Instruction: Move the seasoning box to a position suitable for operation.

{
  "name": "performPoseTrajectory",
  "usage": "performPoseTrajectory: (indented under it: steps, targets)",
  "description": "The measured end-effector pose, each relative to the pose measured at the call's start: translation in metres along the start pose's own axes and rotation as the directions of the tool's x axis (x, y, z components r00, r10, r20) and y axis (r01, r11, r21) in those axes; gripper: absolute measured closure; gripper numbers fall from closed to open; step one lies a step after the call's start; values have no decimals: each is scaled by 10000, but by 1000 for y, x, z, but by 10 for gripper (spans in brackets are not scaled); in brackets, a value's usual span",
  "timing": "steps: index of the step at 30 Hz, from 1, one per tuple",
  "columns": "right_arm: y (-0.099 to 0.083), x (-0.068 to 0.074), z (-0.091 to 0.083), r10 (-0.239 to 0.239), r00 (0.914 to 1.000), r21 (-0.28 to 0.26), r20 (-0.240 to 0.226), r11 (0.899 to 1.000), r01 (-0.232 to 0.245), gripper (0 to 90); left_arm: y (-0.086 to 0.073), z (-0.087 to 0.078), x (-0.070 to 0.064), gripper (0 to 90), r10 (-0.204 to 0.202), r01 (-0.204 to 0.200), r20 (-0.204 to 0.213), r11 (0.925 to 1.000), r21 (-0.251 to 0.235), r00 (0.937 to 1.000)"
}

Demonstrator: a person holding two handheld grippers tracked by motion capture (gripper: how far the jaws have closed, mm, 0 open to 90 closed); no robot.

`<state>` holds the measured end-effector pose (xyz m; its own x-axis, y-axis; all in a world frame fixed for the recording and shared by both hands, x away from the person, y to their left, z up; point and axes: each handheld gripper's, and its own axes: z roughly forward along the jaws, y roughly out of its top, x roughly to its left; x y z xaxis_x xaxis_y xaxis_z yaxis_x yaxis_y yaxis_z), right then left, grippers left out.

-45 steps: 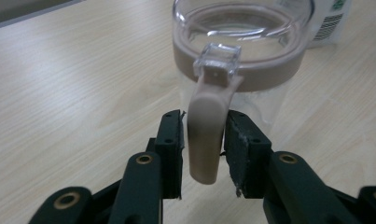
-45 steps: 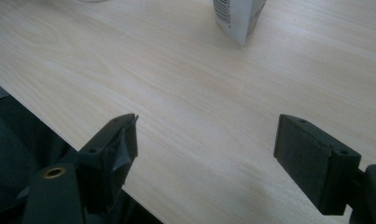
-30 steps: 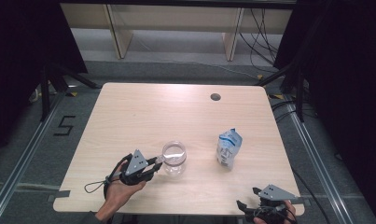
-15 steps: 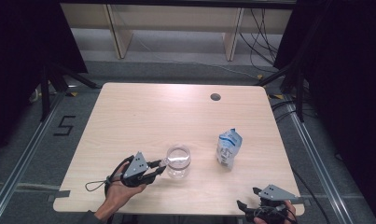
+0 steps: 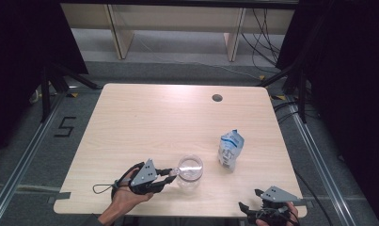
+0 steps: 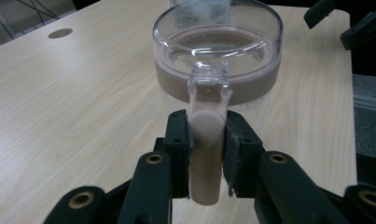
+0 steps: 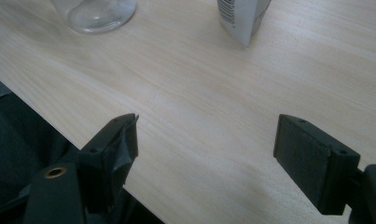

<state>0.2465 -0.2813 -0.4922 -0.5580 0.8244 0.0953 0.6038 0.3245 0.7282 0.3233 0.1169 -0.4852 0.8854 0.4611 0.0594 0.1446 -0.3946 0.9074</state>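
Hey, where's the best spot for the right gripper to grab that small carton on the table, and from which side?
Grip the carton across its flat side walls at mid-height, coming in level from the near edge. It stands upright with a pinched, sloping top that would likely slip. The right gripper is open near that edge.

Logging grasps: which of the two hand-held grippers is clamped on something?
The left hand-held gripper, shut on the jar's latch tab; the right hand-held gripper hangs open.

table [image 5: 145,122]: pale matt wood grain | jar [image 6: 218,51]: clear glossy, perhaps plastic | fingers [image 6: 239,149]: matt black | carton [image 5: 231,149]: printed paper
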Motion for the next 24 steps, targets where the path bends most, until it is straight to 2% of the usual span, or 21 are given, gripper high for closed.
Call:
performPoseTrajectory:
  steps: [1, 3, 4, 5, 8, 9, 14, 15, 17, 18, 20, 24]
  targets:
    - [0, 0, 0, 0, 10000, 0, 0, 10000, 0, 228, 0, 0, -2, 728, -185, 185, 16, 9998, 34, 9998]
    - [0, 0, 0, 60, 10000, 36, 7, 10000, -60, 228, 1, 2, -3, 728, 65, -65, 150, 10000, 26, 9999]
    - [0, 0, 0, -4, 10000, -3, -2, 10000, 4, 228, 1, 4, -5, 728, 37, -37, 275, 10000, -24, 9996]
    - [0, 0, 0, 15, 10000, 4, -12, 10000, -15, 228, 1, 4, -7, 728, -124, 124, 204, 9999, -8, 9997]
    - [0, -1, 1, -121, 9999, -140, 90, 9998, 122, 228, 2, 5, -7, 728, 16, -18, 299, 10000, 56, 9996]
    - [0, -1, 1, -123, 9999, -133, 90, 9998, 125, 228, 1, 6, -8, 728, -212, 211, 299, 9998, 33, 9993]
    - [0, 0, 1, -117, 9999, -129, 75, 9998, 118, 228, 2, 8, -6, 727, 7, -16, 412, 9998, 204, 9991]
    - [0, -3, 1, -332, 9994, -113, 68, 9994, 333, 228, 3, 9, -6, 727, 9, -17, 490, 9999, 163, 9988]
    - [0, -2, 1, -363, 9993, -122, 81, 9993, 364, 228, 3, 9, -6, 727, -35, 27, 475, 9998, 174, 9989]
    - [0, 0, 0, -106, 9999, -54, 64, 9999, 107, 228, 3, 9, -6, 727, -46, 38, 455, 9999, 168, 9990]
    - [0, -2, 1, -339, 9994, -110, 57, 9994, 340, 227, 3, 9, -6, 726, -50, 43, 420, 9998, 178, 9991]
    - [0, -2, 1, -367, 9993, -129, 61, 9992, 367, 228, 3, 8, -7, 726, -198, 190, 298, 9995, 256, 9994]
